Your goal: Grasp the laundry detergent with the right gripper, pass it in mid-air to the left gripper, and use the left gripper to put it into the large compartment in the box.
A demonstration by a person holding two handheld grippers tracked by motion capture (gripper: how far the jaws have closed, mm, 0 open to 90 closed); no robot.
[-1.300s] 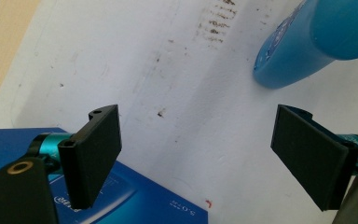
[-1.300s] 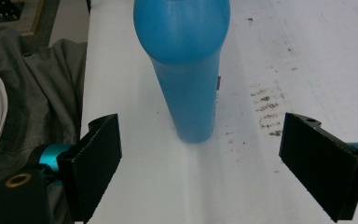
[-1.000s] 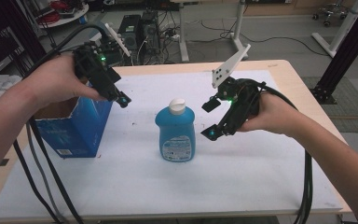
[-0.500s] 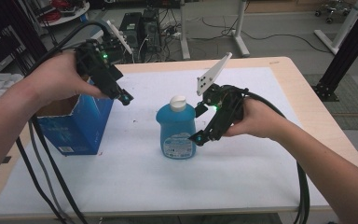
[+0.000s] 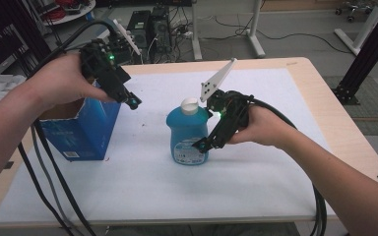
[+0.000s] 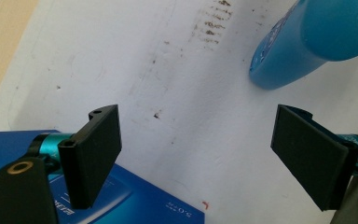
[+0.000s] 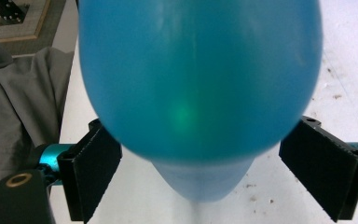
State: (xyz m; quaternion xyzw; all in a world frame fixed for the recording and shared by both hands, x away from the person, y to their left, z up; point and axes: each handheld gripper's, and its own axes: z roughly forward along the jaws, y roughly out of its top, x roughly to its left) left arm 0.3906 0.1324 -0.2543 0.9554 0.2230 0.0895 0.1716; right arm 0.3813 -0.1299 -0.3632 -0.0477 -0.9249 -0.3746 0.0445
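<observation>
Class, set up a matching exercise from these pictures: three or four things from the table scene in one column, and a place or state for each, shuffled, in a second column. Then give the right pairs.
Things:
1. blue bottle
2. blue box
3. left gripper
4. right gripper

Places or states:
A. jaws open on either side of the bottle's body
B. upright at the middle of the white mat, white cap on
C. held open in the air beside the box's top
D. standing at the mat's left edge, top open

Pairs: 1-B, 2-D, 3-C, 4-A
</observation>
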